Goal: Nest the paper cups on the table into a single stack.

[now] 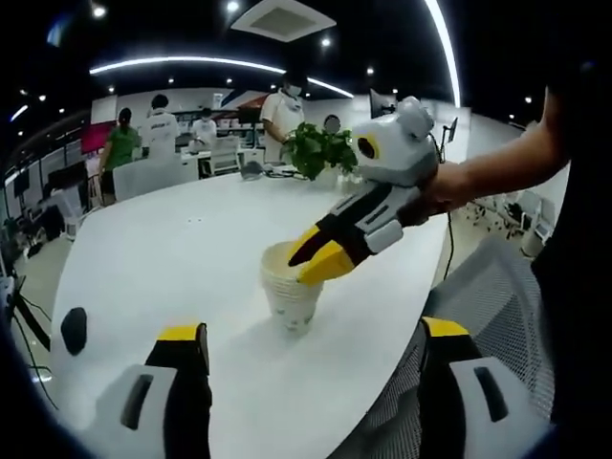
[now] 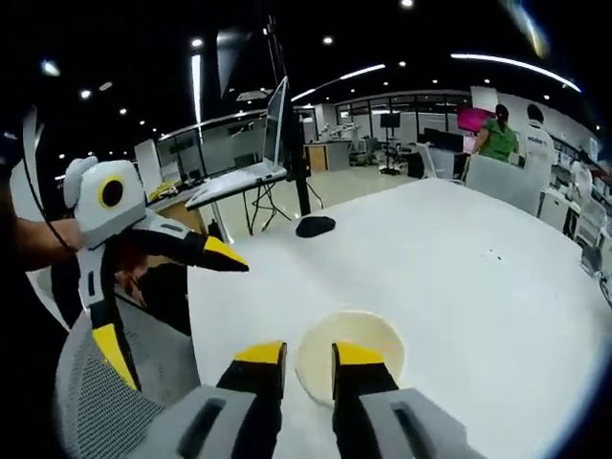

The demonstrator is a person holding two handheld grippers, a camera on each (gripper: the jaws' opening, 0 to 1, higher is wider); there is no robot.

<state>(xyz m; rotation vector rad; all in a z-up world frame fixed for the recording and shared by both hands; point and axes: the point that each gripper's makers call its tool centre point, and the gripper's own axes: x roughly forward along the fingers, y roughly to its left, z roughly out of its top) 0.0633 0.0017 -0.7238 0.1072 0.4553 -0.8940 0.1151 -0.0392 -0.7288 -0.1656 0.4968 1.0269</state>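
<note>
A white paper cup stack [image 1: 290,296] stands upright on the white table [image 1: 172,258], near its front edge. My right gripper [image 1: 311,260] reaches in from the right, its yellow and black tips pinched on the rim of the top cup. In the right gripper view the cup [image 2: 368,339] lies just under my right gripper [image 2: 308,359], one jaw inside the rim and one outside. My left gripper [image 1: 314,333] is held open wide in front of the cup, touching nothing. It also appears as the left gripper [image 2: 177,311], open, off the table's edge.
A mesh chair [image 1: 483,277] sits by the table edge on the right. A potted plant [image 1: 320,148] and several people are at the far end. A small black object [image 1: 74,330] lies on the table. A laptop on a stand [image 2: 244,177] is nearby.
</note>
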